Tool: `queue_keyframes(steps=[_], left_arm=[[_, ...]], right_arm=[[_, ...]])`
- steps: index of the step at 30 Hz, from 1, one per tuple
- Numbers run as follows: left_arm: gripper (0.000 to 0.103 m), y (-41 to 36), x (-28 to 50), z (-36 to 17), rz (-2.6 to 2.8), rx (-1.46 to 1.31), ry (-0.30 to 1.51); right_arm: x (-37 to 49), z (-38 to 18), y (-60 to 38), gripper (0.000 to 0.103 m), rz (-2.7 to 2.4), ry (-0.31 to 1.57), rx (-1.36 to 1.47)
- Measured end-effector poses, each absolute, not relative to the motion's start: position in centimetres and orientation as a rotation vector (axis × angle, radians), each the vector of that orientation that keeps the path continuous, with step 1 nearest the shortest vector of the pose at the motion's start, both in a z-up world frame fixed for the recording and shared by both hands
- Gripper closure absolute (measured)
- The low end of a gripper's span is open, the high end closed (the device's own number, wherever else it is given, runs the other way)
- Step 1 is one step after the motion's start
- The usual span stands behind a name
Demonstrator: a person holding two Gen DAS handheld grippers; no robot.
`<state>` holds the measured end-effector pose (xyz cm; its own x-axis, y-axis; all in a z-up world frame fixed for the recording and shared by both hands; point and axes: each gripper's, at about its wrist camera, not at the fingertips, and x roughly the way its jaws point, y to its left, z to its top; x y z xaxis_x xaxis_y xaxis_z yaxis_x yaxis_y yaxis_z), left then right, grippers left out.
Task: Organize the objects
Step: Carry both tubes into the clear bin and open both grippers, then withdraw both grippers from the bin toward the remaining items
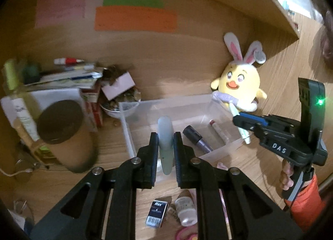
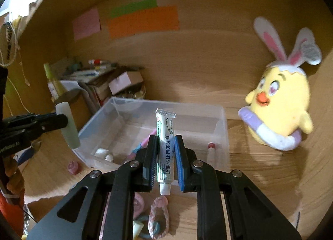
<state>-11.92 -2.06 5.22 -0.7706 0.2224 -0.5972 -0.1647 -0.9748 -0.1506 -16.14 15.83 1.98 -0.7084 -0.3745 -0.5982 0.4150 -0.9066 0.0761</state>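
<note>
The left gripper (image 1: pixel 165 146) is clamped on a pale, frosted green-white stick (image 1: pixel 165 144) with rounded ends, held upright in the air above the near edge of the clear plastic bin (image 1: pixel 133 105). The right gripper (image 2: pixel 165 154) is closed on a small white ointment tube (image 2: pixel 165 146) printed in green, crimped end up and white cap down, held above the bin's near side. A purple-capped tube (image 1: pixel 196 139) lies in the bin; a yellow plush chick (image 1: pixel 239 81) with rabbit ears sits just beyond it.

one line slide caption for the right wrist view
Right gripper holds a white ointment tube above the clear plastic bin, yellow chick plush beside it.
</note>
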Motion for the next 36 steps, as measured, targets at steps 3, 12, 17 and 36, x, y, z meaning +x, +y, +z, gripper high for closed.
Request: queue_keyframes(steps=[3,12,17,36], left_arm=[[0.089,-1.4,-13.4,4.1,2.754,-0.999,-0.12],[0.089,-0.1,-16.2,1.7,2.69,-1.109,-0.099],[0.089,0.5,-16.1,1.5,2.667,-1.128,-0.078],[0.011,-4.3,-9.5,5.0,2.907,-0.967,-0.062]], right_arm=[[-17.5,0.7,15.0,0.088,-2.537,0.117,0.931],[-19.7,-1.8,14.1,0.088,-2.49,0.174,1.05],[-19.4,-2.3,13.5,0.088,-2.459,0.199,1.077],[-13.9,0.9,15.7,0.041,-2.548,0.192,0.946]])
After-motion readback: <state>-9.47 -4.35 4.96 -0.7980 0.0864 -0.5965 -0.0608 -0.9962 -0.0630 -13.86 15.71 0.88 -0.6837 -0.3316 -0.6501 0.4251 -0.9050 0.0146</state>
